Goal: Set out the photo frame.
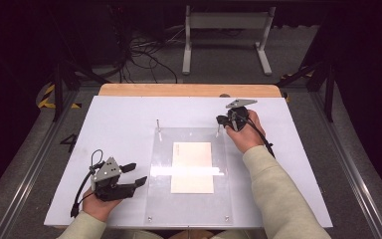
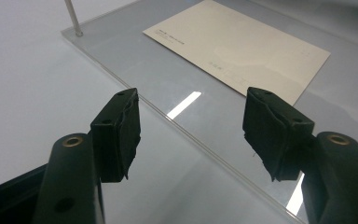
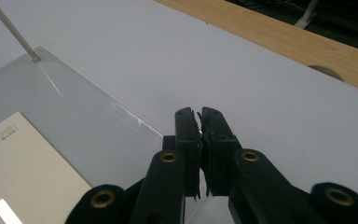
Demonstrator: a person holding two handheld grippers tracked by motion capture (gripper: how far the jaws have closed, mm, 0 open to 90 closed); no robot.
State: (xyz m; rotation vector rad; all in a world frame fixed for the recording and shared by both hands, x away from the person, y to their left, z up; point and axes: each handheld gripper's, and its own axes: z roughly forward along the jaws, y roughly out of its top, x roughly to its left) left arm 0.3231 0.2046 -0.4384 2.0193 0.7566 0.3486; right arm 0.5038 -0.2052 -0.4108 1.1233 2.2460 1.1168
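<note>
Right gripper (image 1: 227, 119), fingers clamped on the far-right metal pin (image 1: 218, 130) of the clear plate (image 1: 189, 199) (apparently to pull it), while left gripper (image 1: 135, 175) waits wide-fingered beside the plate's near-left edge over the card (image 1: 192, 167).

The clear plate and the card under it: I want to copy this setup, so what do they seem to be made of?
The clear plate looks like glossy acrylic or glass: see-through, with a bright lamp glare and a shining edge. The card looks like matt cream paper or thin cardboard, flat, with small print along one end.
</note>
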